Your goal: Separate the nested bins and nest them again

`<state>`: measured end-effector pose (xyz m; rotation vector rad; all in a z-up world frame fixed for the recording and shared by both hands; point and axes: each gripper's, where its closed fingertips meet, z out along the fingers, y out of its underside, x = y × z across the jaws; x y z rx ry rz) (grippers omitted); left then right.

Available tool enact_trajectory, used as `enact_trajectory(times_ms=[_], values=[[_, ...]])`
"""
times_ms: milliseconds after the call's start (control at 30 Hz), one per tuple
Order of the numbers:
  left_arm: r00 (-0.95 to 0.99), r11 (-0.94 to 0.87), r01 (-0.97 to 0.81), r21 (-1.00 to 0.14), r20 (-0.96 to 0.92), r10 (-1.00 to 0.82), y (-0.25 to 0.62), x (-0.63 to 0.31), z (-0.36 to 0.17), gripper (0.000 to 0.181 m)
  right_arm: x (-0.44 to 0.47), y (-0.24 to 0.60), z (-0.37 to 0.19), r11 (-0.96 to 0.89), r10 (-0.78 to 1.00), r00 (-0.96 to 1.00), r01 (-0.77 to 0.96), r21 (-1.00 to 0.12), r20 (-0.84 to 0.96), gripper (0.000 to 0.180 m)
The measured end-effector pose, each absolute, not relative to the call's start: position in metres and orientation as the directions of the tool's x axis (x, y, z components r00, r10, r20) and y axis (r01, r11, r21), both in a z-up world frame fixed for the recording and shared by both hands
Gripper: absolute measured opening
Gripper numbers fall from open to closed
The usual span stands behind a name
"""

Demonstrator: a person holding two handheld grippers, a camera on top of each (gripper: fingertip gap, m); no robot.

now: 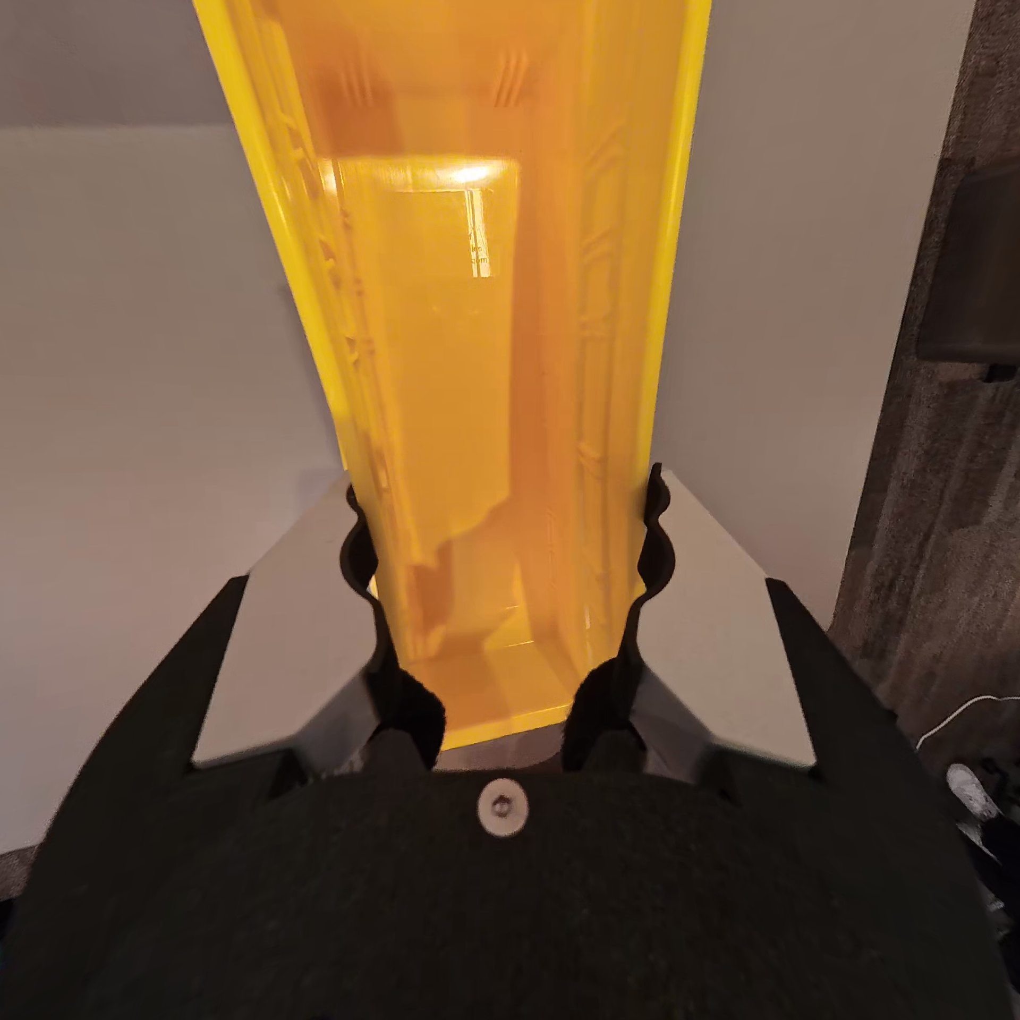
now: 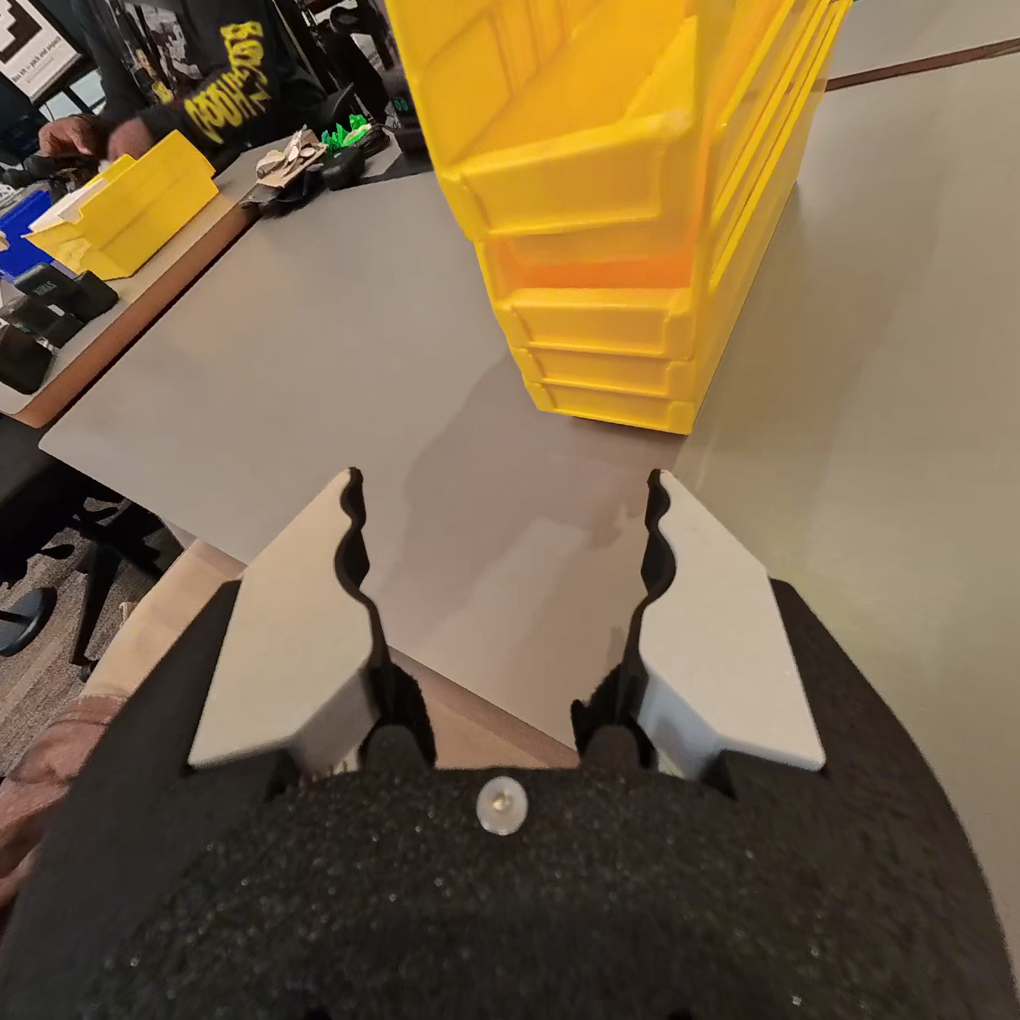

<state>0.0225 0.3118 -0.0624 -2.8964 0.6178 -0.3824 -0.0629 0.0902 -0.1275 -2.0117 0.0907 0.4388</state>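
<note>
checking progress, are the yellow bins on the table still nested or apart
Mostly nested: several yellow bins sit stacked inside one another on the grey table, the top one lifted and tilted.

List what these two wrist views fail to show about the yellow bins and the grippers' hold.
- Left wrist view: the translucent yellow plastic bin fills the gap of the left gripper; whether the fingers clamp it cannot be told. Its far end is cut off by the top edge.
- Right wrist view: the nested stack of yellow plastic bins runs past the top edge, so its count is uncertain.
- Right gripper: open, over the grey tabletop.
</note>
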Motion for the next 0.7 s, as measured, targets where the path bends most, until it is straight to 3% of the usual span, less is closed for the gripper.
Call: enact_trajectory(times_ms=[333, 700], values=[[0.887, -0.901, -0.374, -0.217, 0.198, -0.416, 0.316, 0.027, -0.081, 0.099, -0.066, 0.09, -0.129, -0.477, 0.136, 0.925, -0.253, -0.842, -0.354, 0.1], [0.878, -0.869, -0.351, -0.348, 0.199, -0.435, 0.322, 0.032, -0.067, 0.095, -0.071, 0.09, -0.13, -0.486, 0.147, 0.922, -0.248, -0.838, -0.358, 0.099]])
